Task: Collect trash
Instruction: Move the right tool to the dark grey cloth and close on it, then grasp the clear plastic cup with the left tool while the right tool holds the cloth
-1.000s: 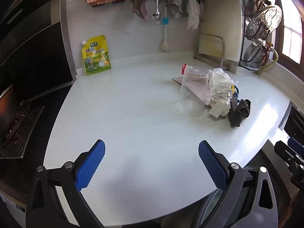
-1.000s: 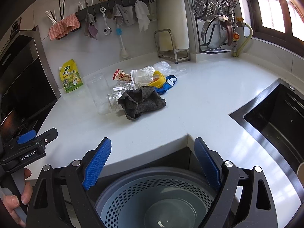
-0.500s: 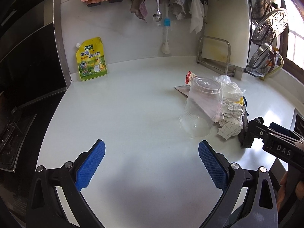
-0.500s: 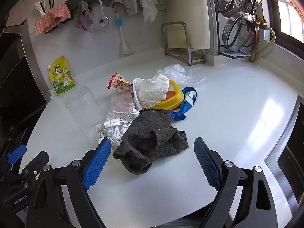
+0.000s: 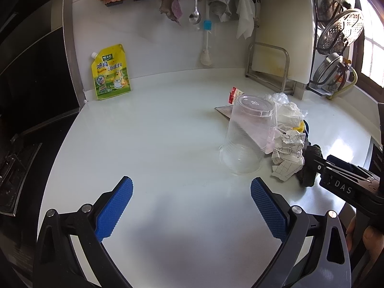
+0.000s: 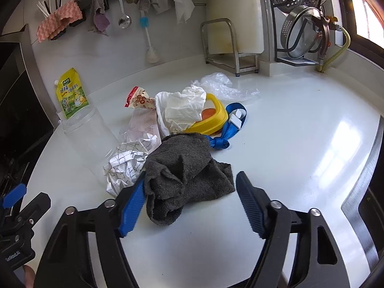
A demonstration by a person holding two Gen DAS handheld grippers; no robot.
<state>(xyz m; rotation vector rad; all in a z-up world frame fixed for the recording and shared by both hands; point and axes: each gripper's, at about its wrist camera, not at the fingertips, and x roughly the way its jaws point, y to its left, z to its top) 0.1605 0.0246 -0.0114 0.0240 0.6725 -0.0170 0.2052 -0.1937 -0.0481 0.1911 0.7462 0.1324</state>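
A pile of trash lies on the white counter (image 6: pixel 300 148): a dark grey rag (image 6: pixel 187 175), crumpled checked paper (image 6: pixel 124 165), a white tissue (image 6: pixel 184 108) over a yellow lid (image 6: pixel 213 120), a blue strap (image 6: pixel 228 129), a snack wrapper (image 6: pixel 138 99) and clear plastic film (image 6: pixel 223 86). An upside-down clear plastic cup (image 5: pixel 247 136) stands left of the pile. My right gripper (image 6: pixel 192 199) is open, its jaws either side of the rag's near end. My left gripper (image 5: pixel 192 208) is open and empty, short of the cup.
A yellow seasoning pouch (image 5: pixel 110 72) leans on the back wall. Cloths, a spoon and a brush (image 5: pixel 206 40) hang above. A cutting board rack (image 5: pixel 268 64) and pot lid rack (image 6: pixel 302 24) stand at the back right. A stove (image 5: pixel 14 168) lies left, a sink edge (image 6: pixel 364 180) right.
Both grippers moved forward over the counter toward the pile. The right one left the bin below the counter edge and now straddles the rag. Both stay open.
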